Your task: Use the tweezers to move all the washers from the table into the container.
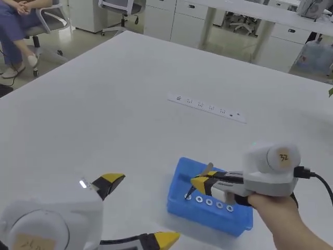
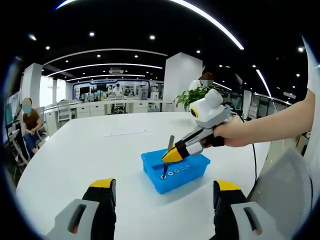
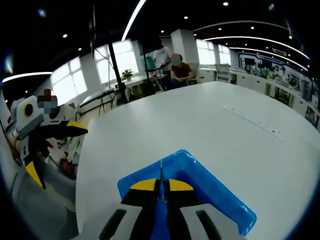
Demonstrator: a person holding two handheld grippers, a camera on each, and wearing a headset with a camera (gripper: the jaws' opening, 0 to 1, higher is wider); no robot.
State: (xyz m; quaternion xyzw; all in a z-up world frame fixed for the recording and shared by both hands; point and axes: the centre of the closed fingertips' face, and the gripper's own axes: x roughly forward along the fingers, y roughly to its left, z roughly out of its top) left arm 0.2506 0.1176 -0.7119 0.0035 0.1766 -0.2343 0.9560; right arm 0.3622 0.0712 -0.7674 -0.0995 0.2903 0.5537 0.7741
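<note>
A blue container [image 1: 207,215] stands on the white table near its front edge. Several washers [image 1: 209,202] lie in a row inside it. My right gripper [image 1: 200,182] is shut on thin metal tweezers [image 1: 188,195], whose tips point down into the container's left end, by the first washer. In the right gripper view the tweezers [image 3: 161,181] stick out between the shut jaws over the container [image 3: 220,197]. My left gripper [image 1: 138,211] hovers open to the container's left, holding nothing. From its view, the container [image 2: 186,179], washers [image 2: 178,171] and right gripper [image 2: 176,152] lie straight ahead.
A white power strip [image 1: 207,108] lies on the table beyond the container. The table [image 1: 104,120] is broad and bare around it. A person sits on a chair [image 1: 47,23] at the far left, off the table. Desks stand at the back.
</note>
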